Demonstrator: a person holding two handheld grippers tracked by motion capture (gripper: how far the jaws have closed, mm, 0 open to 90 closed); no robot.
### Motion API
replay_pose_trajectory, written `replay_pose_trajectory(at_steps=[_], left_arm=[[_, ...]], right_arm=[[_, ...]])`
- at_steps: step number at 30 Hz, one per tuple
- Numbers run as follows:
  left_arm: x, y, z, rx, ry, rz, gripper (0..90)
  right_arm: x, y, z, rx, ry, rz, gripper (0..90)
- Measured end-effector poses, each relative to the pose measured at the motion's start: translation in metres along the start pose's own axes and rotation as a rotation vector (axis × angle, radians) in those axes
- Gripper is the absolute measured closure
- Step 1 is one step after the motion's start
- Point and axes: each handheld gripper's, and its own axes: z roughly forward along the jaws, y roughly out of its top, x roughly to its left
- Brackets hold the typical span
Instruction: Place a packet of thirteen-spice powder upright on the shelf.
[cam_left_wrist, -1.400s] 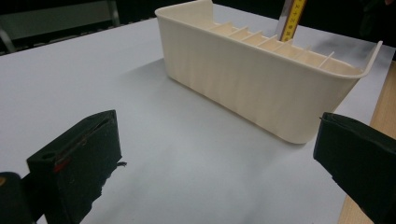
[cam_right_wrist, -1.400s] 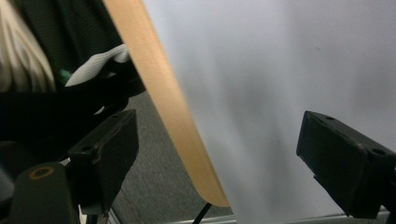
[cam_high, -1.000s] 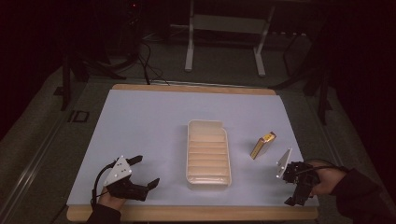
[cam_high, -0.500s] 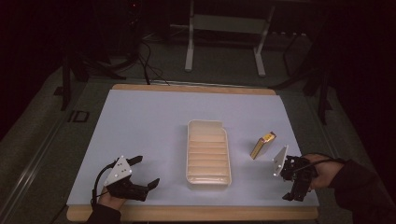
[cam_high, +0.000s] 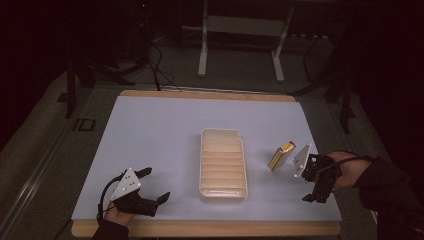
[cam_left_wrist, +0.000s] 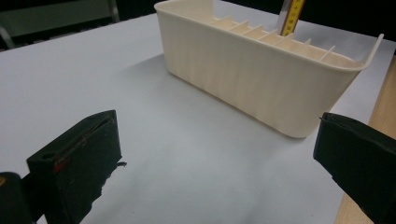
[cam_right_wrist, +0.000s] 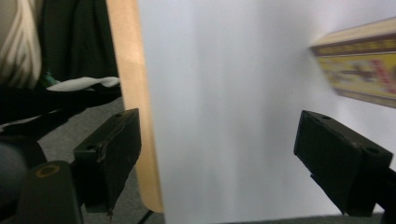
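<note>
**Two open tools at a pale table in a dark room**

At the left of the high view, dark floor runs beside the table (cam_high: 165, 130), whose top is a pale, bluish-white sheet edged in light wood along the near and far sides. Near its front left corner the left tool (cam_high: 156, 186) rests low over the sheet with its jaws spread wide and nothing between them. In the left gripper view those jaws frame the cream tray (cam_left_wrist: 261, 79), which stands near them. The tray sits at the middle of the table, its inside split by ribs into narrow slots. To its right, just apart from it, a yellow box (cam_high: 280, 156) lies tilted on the sheet. Just beside the box, near the table's right edge, the right tool (cam_high: 306, 186) is held with its jaws wide and empty. Behind the table, cables trail over the dark floor and a pale metal stand (cam_high: 240, 40) rises against blackness.
</note>
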Motion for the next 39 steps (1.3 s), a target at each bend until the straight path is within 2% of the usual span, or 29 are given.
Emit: replay_pose_trajectory(at_steps=[4,11,15,17,22,27,29,35,36,39], left_arm=[[0.0,-0.001,-0.001,0.003,0.002,-0.005,1.0],[0.0,-0.002,-0.003,0.007,0.008,-0.004,1.0],[0.0,-0.003,-0.005,0.004,0.011,-0.01,0.9],[-0.001,-0.003,-0.005,0.0,0.012,-0.013,0.9],[-0.001,-0.003,-0.006,0.001,0.017,-0.015,0.9],[-0.002,-0.004,-0.007,0.003,0.018,-0.013,0.9],[-0.001,-0.004,-0.008,0.002,0.02,-0.011,1.0],[-0.002,-0.005,-0.01,-0.004,0.016,-0.025,1.0],[-0.001,-0.005,-0.01,-0.004,0.017,-0.026,0.9],[-0.001,-0.005,-0.01,-0.003,0.018,-0.027,0.9]], right_arm=[[-0.007,-0.001,-0.014,-0.035,-0.023,-0.003,15.1],[-0.022,0.0,-0.026,-0.019,-0.063,0.004,15.1],[-0.027,-0.001,-0.03,-0.028,-0.074,0.011,15.1],[-0.035,-0.001,-0.034,-0.038,-0.09,0.016,15.2],[-0.048,0.003,-0.038,-0.043,-0.11,-0.001,15.1],[-0.061,0.009,-0.035,-0.039,-0.125,-0.017,15.3],[-0.066,0.011,-0.032,-0.048,-0.142,-0.031,18.3],[-0.079,0.017,-0.022,-0.057,-0.152,-0.042,19.1],[-0.082,0.018,-0.02,-0.06,-0.147,-0.055,22.1],[-0.089,0.021,-0.014,-0.051,-0.14,-0.055,23.0]])
